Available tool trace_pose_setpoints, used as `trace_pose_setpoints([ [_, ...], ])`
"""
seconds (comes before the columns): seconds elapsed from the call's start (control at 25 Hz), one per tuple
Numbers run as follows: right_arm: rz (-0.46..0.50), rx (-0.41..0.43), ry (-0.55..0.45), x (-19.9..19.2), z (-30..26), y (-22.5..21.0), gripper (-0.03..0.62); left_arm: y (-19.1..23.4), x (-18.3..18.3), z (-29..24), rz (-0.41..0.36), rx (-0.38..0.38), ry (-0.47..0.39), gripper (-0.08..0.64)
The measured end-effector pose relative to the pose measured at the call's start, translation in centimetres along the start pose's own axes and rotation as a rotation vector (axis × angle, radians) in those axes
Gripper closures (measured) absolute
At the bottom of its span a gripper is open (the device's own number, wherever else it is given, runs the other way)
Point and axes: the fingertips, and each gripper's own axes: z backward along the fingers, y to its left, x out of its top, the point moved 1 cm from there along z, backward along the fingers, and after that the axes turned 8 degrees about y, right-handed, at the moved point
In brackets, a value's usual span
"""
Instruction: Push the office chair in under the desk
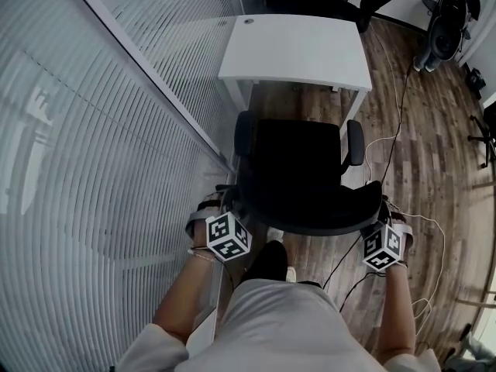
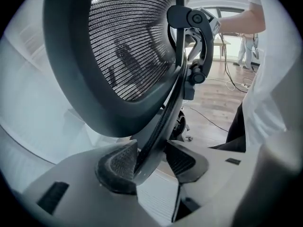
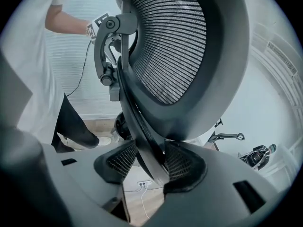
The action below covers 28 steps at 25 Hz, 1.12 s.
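A black office chair (image 1: 302,169) stands on the wood floor, its seat facing a white desk (image 1: 294,53) just beyond it. The seat front is at the desk's near edge. My left gripper (image 1: 226,204) holds the left rim of the backrest and my right gripper (image 1: 384,211) holds the right rim. In the left gripper view the left gripper (image 2: 149,160) is shut on the dark frame bar of the mesh backrest (image 2: 128,46). In the right gripper view the right gripper (image 3: 150,162) is likewise shut on the frame bar under the mesh backrest (image 3: 175,46).
A ribbed glass wall (image 1: 93,169) runs close along the left of chair and desk. White and black cables (image 1: 403,115) trail over the floor at the right. Other chairs (image 1: 449,22) stand at the far right. The person's shoe (image 1: 267,260) is behind the chair.
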Motion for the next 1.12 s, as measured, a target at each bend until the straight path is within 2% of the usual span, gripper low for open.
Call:
trace_pose_setpoints([
  [0.68,-0.025,0.003,0.034,2.2,-4.9,-6.7,0.390,7.4,2.1,-4.1,-0.024,-0.007,-0.025,0.359],
  [0.84,-0.030,0.001,0.040,2.6,-6.5,-7.0,0.390,8.2,1.8,-5.7,-0.028,-0.012,-0.029,0.359],
  [1.12,-0.045,0.003,0.051,3.9,-7.3,-9.5,0.390,11.1,2.4,-6.0,-0.035,-0.013,-0.038,0.359],
])
